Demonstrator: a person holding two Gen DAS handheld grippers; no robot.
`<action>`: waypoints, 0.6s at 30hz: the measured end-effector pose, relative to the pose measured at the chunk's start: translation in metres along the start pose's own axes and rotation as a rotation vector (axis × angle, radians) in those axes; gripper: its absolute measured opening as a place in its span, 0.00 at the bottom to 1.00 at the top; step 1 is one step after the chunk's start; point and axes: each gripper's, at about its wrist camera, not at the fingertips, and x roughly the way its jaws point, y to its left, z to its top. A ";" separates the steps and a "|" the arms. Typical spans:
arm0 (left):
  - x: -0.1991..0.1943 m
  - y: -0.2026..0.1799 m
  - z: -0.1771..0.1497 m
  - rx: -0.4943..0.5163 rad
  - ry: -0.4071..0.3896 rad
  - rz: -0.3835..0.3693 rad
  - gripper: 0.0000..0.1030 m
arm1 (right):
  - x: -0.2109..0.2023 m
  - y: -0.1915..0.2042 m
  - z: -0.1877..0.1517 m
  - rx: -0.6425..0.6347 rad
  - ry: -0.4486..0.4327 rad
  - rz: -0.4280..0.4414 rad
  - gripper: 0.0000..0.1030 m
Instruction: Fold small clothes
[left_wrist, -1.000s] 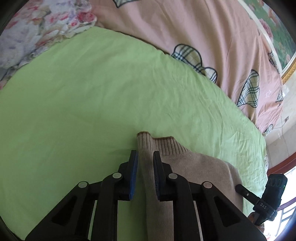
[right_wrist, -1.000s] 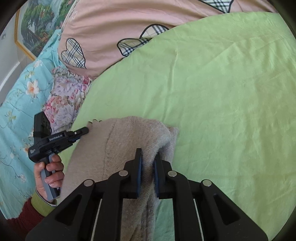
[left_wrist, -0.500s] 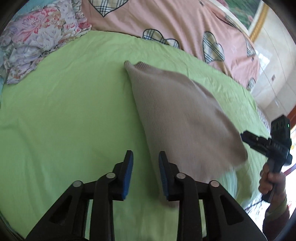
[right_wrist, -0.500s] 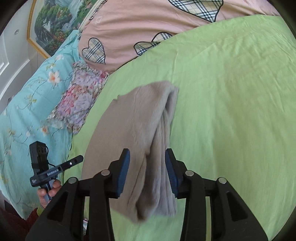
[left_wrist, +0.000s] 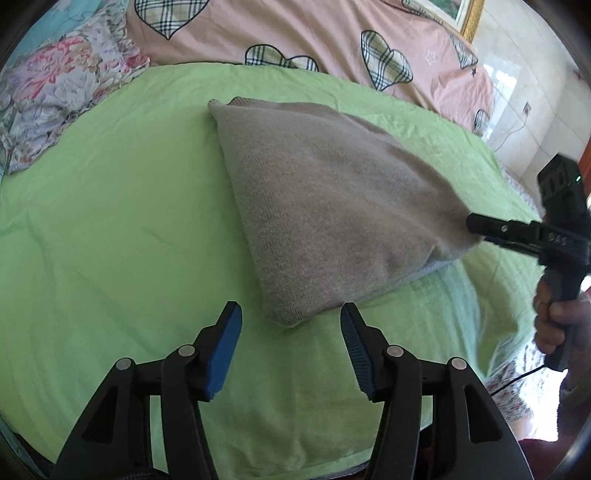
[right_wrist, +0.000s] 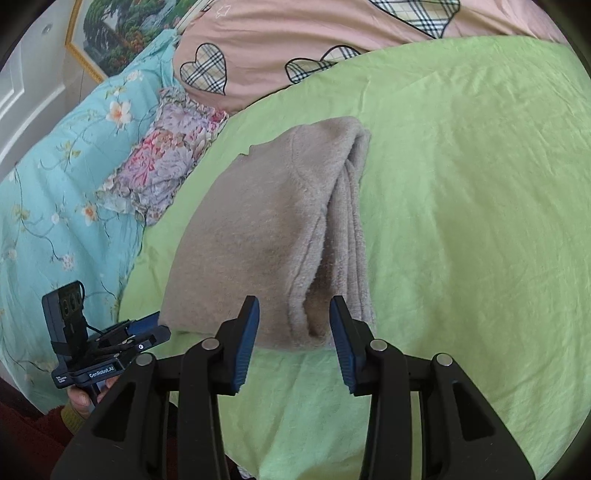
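Bright, soft daylight fills both views, strongest at the far right of the left wrist view, where the wall (left_wrist: 524, 110) washes out. Shadows stay faint. Fisheye bending curves the edges; dark vignettes ring the corners.

1. A folded sweater (left_wrist: 332, 206) lies on the sheet (left_wrist: 110, 240), which covers the bed.
2. The quilt (left_wrist: 295, 33) lies beyond the sheet, at the far side.
3. A pillow (left_wrist: 55, 92) sits at the sheet's far left edge.
4. The left gripper (left_wrist: 291, 347) is just near of the sweater's near corner.
5. The right gripper (right_wrist: 293, 336) is at its near right end.
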 end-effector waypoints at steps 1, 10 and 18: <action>0.004 0.001 0.001 -0.002 0.005 0.016 0.54 | 0.003 0.002 0.000 -0.009 0.005 -0.004 0.40; 0.003 0.013 0.005 -0.142 -0.010 -0.016 0.40 | 0.014 0.003 0.003 -0.005 0.015 -0.001 0.16; 0.016 0.015 0.013 -0.218 0.028 0.040 0.40 | 0.002 0.011 0.016 0.006 -0.034 0.067 0.07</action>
